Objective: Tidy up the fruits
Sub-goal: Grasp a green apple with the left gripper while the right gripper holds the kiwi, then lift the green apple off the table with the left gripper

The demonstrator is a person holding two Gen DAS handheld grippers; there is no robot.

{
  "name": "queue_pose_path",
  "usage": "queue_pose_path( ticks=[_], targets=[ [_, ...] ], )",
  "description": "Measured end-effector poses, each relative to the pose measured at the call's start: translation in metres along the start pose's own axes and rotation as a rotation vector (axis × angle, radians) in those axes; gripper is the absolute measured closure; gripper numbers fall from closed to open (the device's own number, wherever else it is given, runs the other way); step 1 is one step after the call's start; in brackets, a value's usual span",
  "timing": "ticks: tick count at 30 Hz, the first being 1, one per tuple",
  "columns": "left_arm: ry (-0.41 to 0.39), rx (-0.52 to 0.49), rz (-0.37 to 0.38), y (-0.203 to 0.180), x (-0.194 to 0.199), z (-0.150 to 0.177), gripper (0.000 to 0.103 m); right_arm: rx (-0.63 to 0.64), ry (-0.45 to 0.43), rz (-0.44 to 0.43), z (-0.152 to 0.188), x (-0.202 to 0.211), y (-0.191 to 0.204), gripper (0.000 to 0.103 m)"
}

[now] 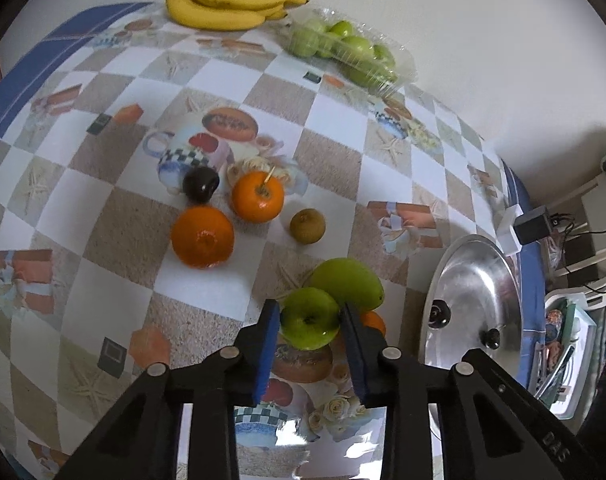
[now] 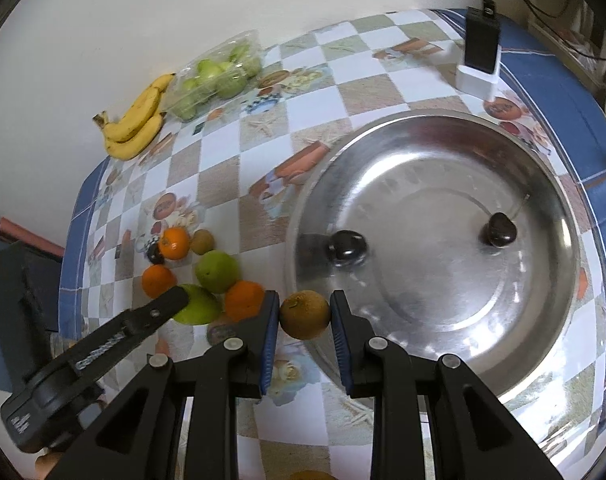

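My left gripper (image 1: 311, 312) is shut on a green apple (image 1: 309, 324), with its blue pads on both sides of it. Right behind the apple sit a larger green fruit (image 1: 347, 282) and an orange (image 1: 373, 322). My right gripper (image 2: 305, 312) is shut on a brown kiwi (image 2: 305, 316) at the near rim of the steel bowl (image 2: 443, 184). Two dark plums (image 2: 347, 248) (image 2: 501, 230) lie in the bowl. Loose on the cloth are two oranges (image 1: 203, 236) (image 1: 258, 196), another kiwi (image 1: 307, 226) and a dark plum (image 1: 201, 185).
Bananas (image 1: 231, 4) and a clear plastic box of green fruit (image 1: 343, 50) lie by the wall. A black charger on a white block (image 2: 479, 56) stands behind the bowl near the table's blue edge. The checkered tablecloth (image 1: 103, 220) covers the table.
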State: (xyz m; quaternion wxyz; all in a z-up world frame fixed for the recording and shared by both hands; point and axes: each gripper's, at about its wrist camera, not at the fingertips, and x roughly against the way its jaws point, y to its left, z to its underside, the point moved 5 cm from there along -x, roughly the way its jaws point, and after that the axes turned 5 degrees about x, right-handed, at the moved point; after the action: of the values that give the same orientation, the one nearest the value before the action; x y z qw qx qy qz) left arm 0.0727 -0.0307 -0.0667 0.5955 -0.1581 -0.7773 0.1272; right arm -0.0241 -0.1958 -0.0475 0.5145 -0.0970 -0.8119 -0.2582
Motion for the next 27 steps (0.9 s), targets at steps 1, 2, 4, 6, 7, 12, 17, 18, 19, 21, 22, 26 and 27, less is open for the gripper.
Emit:
queue_pose_path(
  ticks=[1,2,4,6,7,12,17,18,19,21,22,26,27],
  targets=[
    [-0.001,-0.006,-0.002,-0.001,0.0,0.0,0.071,-0.008,0.0,0.007,0.0,0.0,-0.003,0.076],
    [-0.002,-0.01,-0.004,-0.002,0.0,0.0,0.071,-0.013,0.0,0.012,0.0,0.0,-0.005,0.076],
    [-0.007,-0.015,-0.007,-0.003,-0.001,0.0,0.071,-0.022,0.003,0.013,-0.001,-0.001,-0.008,0.076],
    [-0.008,-0.009,-0.003,-0.002,-0.002,-0.002,0.071,-0.024,0.004,0.011,-0.001,-0.001,-0.008,0.076],
    [-0.008,-0.004,0.0,0.0,-0.002,-0.002,0.07,-0.022,0.005,0.013,-0.001,-0.001,-0.008,0.076],
    [0.002,-0.012,0.002,-0.001,-0.006,0.0,0.062,-0.012,0.008,0.014,0.001,-0.002,-0.006,0.076],
    [0.028,-0.031,0.012,-0.006,-0.015,0.003,0.055,-0.012,0.008,0.016,0.0,-0.002,-0.005,0.076],
    [0.031,-0.04,0.007,-0.008,-0.017,0.004,0.055,-0.011,0.008,0.016,0.0,-0.003,-0.005,0.076],
    [0.039,-0.054,-0.015,-0.009,-0.021,0.005,0.055,-0.011,0.009,0.016,0.0,-0.003,-0.005,0.076],
    [0.053,-0.064,-0.044,-0.009,-0.028,0.007,0.056,-0.01,0.009,0.017,0.0,-0.003,-0.005,0.076],
    [0.06,-0.06,-0.049,-0.007,-0.032,0.007,0.057,-0.012,0.008,0.017,0.0,-0.003,-0.005,0.076],
    [0.06,-0.026,-0.061,0.001,-0.038,0.003,0.062,-0.011,0.007,0.018,0.001,-0.003,-0.005,0.076],
    [0.056,-0.018,-0.056,0.003,-0.038,0.003,0.062,-0.01,0.007,0.019,0.001,-0.003,-0.005,0.076]
  ],
)
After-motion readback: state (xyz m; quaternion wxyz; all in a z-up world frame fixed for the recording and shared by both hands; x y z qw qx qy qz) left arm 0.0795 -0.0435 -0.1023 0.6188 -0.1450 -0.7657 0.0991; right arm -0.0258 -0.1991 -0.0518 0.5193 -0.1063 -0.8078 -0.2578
